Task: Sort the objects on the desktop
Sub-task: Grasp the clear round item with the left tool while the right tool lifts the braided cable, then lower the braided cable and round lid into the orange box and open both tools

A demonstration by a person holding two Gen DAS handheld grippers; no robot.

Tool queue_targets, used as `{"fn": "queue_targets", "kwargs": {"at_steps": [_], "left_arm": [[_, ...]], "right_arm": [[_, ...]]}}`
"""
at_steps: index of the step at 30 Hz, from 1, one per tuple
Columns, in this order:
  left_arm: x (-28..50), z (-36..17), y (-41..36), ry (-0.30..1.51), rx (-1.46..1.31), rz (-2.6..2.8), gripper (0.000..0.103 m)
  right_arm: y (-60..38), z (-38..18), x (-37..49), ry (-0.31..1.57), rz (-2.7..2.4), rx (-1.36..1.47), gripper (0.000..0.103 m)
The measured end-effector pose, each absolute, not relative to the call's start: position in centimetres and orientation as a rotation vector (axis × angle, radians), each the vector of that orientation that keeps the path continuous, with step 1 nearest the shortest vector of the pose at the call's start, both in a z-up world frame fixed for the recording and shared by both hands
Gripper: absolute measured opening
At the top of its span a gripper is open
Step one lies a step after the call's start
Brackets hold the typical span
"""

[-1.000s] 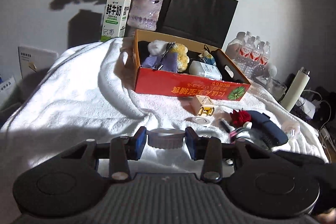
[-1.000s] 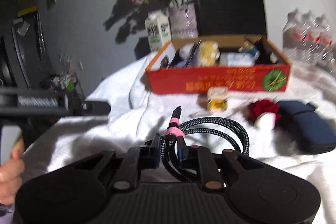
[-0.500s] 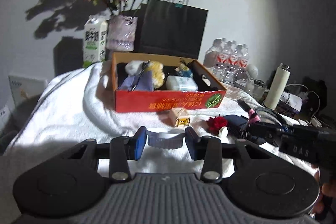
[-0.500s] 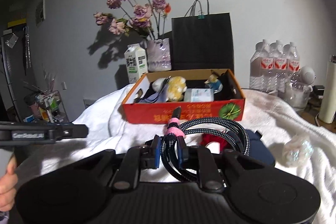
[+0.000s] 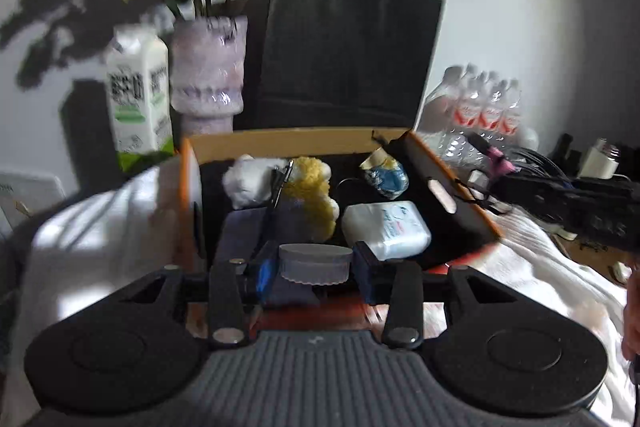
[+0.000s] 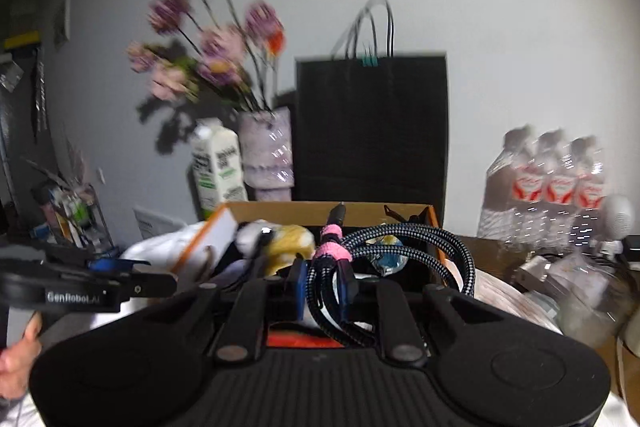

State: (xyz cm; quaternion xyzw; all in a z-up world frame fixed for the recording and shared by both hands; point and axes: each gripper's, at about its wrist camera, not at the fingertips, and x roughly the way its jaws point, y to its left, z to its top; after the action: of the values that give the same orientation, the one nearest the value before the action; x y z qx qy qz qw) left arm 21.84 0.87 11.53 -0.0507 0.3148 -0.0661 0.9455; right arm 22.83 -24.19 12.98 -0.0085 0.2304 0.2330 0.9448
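Observation:
My left gripper [image 5: 315, 269] is shut on a small round grey jar [image 5: 315, 262] and holds it over the near edge of the orange cardboard box [image 5: 452, 203]. The box holds a white and yellow plush toy [image 5: 308, 187], a white packet [image 5: 386, 229], a blue item [image 5: 386, 177] and dark cloth. My right gripper [image 6: 323, 285] is shut on a coiled black braided cable [image 6: 404, 247] with a pink tie, held above the same box [image 6: 288, 209]. The right gripper also shows at the right of the left wrist view [image 5: 560, 195].
A milk carton [image 5: 138, 99], a vase of flowers [image 5: 208, 71] and a black paper bag [image 5: 348, 55] stand behind the box. A pack of water bottles [image 6: 556, 187] is at the right. White towel [image 5: 92, 227] covers the table. A white bottle [image 5: 600, 163] stands far right.
Both grippers have moved forward and up to the box, each still holding its object. The loose items on the towel have dropped out of view.

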Motion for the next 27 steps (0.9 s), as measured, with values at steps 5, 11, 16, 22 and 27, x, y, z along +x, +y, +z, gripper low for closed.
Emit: {"fn": "queue_targets", "kwargs": {"at_steps": [5,11,16,22,27], "left_arm": [[27.6,8.9,0.4,0.721,-0.106,-0.097,0.041],[30.4,7.0,-1.0,0.750,-0.037,-0.099,0.041],[30.5,6.8,-0.7,0.770,-0.038,-0.094,0.055],[29.0,8.2,0.5,0.771,-0.071,-0.007,0.057],[27.0,9.8,1.5,0.778,-0.126,0.100,0.057]], "right_arm": [[-21.3,10.3,33.0,0.650,0.482,0.037,0.015],[-15.3,6.8,39.4,0.735,0.477,-0.095,0.015],[-14.2,5.8,42.3,0.761,0.421,-0.069,0.031],[-17.6,7.8,40.0,0.757,0.394,0.028,0.069],[-20.5,10.0,35.9,0.746,0.342,-0.001,0.079]]}}
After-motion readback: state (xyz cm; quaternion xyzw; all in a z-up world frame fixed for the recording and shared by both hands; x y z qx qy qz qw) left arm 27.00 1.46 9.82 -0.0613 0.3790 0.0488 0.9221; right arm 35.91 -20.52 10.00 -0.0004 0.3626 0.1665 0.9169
